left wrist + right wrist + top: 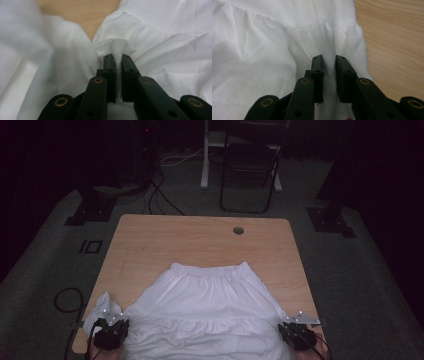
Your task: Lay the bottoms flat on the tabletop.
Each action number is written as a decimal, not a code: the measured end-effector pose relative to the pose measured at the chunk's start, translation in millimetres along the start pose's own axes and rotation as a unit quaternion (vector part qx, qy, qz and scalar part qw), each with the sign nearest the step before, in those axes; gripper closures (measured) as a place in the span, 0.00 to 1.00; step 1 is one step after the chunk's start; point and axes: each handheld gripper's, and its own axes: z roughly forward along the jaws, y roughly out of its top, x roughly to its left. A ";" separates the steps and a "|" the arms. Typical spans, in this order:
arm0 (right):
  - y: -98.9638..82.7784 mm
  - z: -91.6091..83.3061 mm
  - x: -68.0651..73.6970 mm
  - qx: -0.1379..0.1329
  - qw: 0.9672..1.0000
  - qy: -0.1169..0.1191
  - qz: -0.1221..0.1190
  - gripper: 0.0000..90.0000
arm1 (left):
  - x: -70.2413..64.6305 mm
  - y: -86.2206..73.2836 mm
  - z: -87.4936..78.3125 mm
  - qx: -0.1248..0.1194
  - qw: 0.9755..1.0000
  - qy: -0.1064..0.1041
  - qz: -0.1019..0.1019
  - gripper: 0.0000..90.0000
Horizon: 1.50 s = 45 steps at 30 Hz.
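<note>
both grippers pinched on the near hem of a white skirt

nearest to me, at the bottom edge of the high view, my left gripper point(111, 329) sits at the near left corner of the table point(150, 245) and my right gripper point(296, 332) at the near right edge, well apart, each with a hand behind it. between them lies the white skirt point(210, 310), spread flat.

in the left gripper view my jaws stand almost together, and a raised fold of the skirt point(175, 62) is squeezed between the pads, peaking just beyond the tips. a loose flap of the same cloth bunches up on the left, blurred and close to the lens.

in the right gripper view my jaws are a little wider apart, with the skirt point(262, 50) bunched in the gap between them near its side edge; bare wood point(392, 37) shows just beside it. the cloth looks gripped, though the gap makes the hold look lighter than on the left.

going farther out, the skirt narrows. its long axis runs away from me, wide hem near, gathered waistband point(210, 269) far, pointing toward the back of the table. beyond the waistband is bare wood, then a round cable hole point(238, 230) near the far edge. past the table, on the dim floor, stands a folding chair point(250, 170).
</note>
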 end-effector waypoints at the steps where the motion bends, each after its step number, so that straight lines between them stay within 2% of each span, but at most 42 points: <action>1: -0.9 -0.9 0.1 0.000 1.000 0.001 0.000 0.86 | 0.2 -3.0 -2.6 0.002 1.000 0.002 -0.003 0.93; 5: -1.4 -1.6 1.7 -0.001 1.000 0.008 -0.008 0.83 | -1.9 -8.2 -8.3 0.008 1.000 0.013 -0.010 0.93; 6: -0.9 -1.5 2.3 -0.004 1.000 0.010 -0.012 0.81 | -3.0 -7.8 -7.4 0.001 1.000 0.009 -0.009 0.90; 8: 0.7 -1.7 4.2 -0.017 1.000 0.014 -0.020 0.75 | -5.1 -4.7 -5.6 -0.019 1.000 -0.014 -0.003 0.82; 9: 1.9 -1.7 5.1 -0.025 0.999 0.013 -0.024 0.72 | -7.3 -1.9 -5.7 -0.031 0.999 -0.014 0.006 0.78; 11: 5.7 0.0 6.2 -0.037 0.999 0.008 -0.027 0.68 | -10.0 6.1 -4.4 -0.052 0.998 -0.026 0.025 0.73; 13: 10.8 4.5 5.2 -0.049 0.998 0.005 -0.027 0.65 | -11.8 15.5 2.4 -0.053 0.998 -0.029 0.036 0.69; 16: 18.8 15.2 2.2 -0.055 0.998 0.004 -0.020 0.63 | -13.5 30.5 17.6 -0.052 0.997 -0.048 0.041 0.68; 18: 23.3 21.3 1.4 -0.059 0.998 0.005 -0.016 0.62 | -16.2 39.6 23.6 -0.053 0.996 -0.055 0.037 0.67; 21: 28.7 29.1 1.2 -0.065 0.998 0.005 -0.018 0.62 | -23.8 56.0 31.1 -0.062 0.994 -0.072 0.049 0.65; 23: 30.6 32.9 1.0 -0.062 0.998 0.003 -0.015 0.62 | -27.3 64.5 38.7 -0.062 0.993 -0.076 0.061 0.65; 25: 30.9 34.4 1.0 -0.062 0.998 0.003 -0.014 0.62 | -28.4 68.8 46.5 -0.048 0.994 -0.066 0.066 0.66; 28: 29.9 34.6 0.2 -0.063 0.998 0.005 -0.013 0.64 | -26.9 68.1 52.0 -0.040 0.995 -0.062 0.071 0.71; 29: 29.3 35.0 -0.4 -0.062 0.998 0.008 -0.011 0.65 | -22.8 64.2 57.1 -0.038 0.995 -0.064 0.069 0.71; 30: 29.2 35.8 -1.3 -0.060 0.998 0.014 -0.009 0.68 | -19.9 62.5 57.2 -0.042 0.994 -0.074 0.063 0.80; 31: 29.5 35.9 -0.9 -0.057 0.998 0.014 -0.009 0.70 | -17.7 61.5 56.6 -0.042 0.994 -0.074 0.062 0.84; 35: 30.4 35.8 2.2 -0.055 0.998 0.015 -0.017 0.78 | -13.8 57.2 53.0 -0.041 0.995 -0.070 0.062 0.94; 39: 30.2 35.3 6.8 -0.055 0.998 0.020 -0.029 0.83 | -7.2 46.9 45.1 -0.040 0.996 -0.064 0.055 0.96; 42: 30.5 35.2 12.3 -0.056 0.997 0.034 -0.037 0.84 | -0.8 36.6 36.6 -0.036 0.997 -0.058 0.045 0.96; 45: 31.5 35.3 19.9 -0.056 0.996 0.049 -0.056 0.85 | 6.1 24.7 26.1 -0.029 0.998 -0.046 0.031 0.96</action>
